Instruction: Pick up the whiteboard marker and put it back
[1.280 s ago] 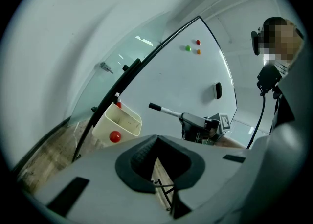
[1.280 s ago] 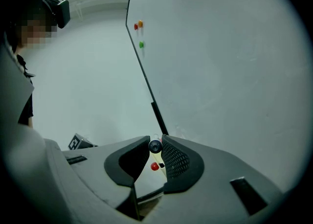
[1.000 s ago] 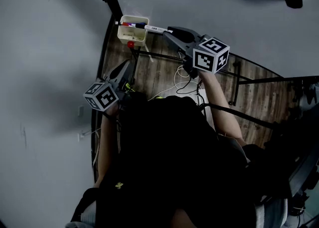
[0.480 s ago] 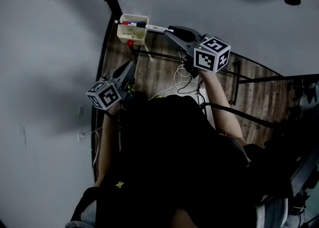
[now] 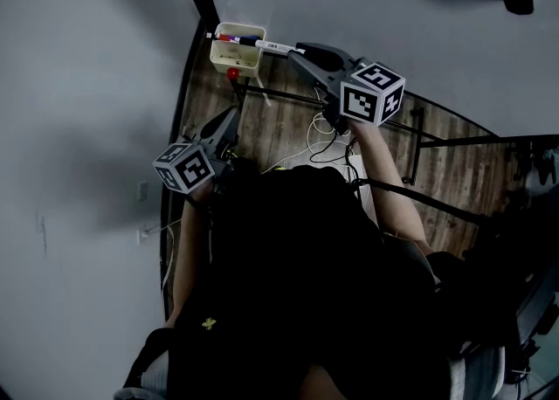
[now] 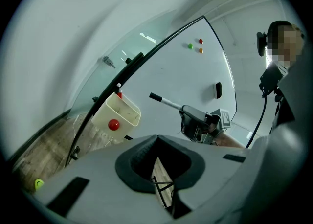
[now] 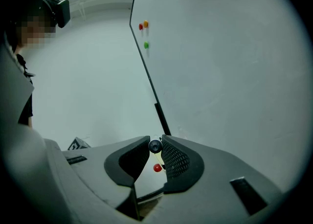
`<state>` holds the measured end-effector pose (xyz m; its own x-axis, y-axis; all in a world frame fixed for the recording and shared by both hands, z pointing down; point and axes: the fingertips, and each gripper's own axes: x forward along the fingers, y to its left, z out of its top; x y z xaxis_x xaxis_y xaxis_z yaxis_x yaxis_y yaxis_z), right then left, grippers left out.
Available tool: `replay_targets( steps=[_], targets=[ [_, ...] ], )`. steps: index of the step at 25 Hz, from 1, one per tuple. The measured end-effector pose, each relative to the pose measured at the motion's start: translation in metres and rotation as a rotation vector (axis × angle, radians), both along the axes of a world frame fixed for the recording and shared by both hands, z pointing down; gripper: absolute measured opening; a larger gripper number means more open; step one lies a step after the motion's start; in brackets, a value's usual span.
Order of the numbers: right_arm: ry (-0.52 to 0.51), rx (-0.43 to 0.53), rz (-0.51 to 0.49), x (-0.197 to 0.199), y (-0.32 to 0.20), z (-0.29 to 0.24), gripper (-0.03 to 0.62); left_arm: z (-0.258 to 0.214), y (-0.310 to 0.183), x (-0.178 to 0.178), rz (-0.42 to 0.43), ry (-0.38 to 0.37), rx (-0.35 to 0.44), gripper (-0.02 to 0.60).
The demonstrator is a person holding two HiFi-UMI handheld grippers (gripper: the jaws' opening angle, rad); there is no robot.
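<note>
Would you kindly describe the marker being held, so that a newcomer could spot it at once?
Find the whiteboard, then the cream tray at its dark edge. Near the tray, the marker sticks out of the right gripper's jaws: white with a black cap, unlike the coloured markers in the tray.

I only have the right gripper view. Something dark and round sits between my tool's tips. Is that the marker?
Observer: Yes. The head view shows the right tool shut on the whiteboard marker, with its capped end toward the cream holder.
Operator: And the red dot behind the tips?
Observer: A red ball on the holder's front.
Operator: Is the left tool in the way?
Observer: No. The left tool sits lower, away from the holder, shut and empty.
</note>
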<state>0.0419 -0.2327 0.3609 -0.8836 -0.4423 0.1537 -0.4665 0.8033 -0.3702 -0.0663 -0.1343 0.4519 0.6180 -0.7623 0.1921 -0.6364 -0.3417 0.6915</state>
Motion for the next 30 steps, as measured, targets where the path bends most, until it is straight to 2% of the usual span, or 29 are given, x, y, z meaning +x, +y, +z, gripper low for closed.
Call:
replay_targets(
  steps=[13,30],
  targets=[
    [0.039,-0.009,-0.034,-0.02,-0.007,0.008,0.087,0.009,0.003,-0.014,-0.025,0.015,-0.028,0.032],
    [0.161,-0.032,-0.105,-0.06,-0.02,0.041,0.087,0.022,0.006,-0.06,-0.128,0.031,-0.071,0.032]
  ],
)
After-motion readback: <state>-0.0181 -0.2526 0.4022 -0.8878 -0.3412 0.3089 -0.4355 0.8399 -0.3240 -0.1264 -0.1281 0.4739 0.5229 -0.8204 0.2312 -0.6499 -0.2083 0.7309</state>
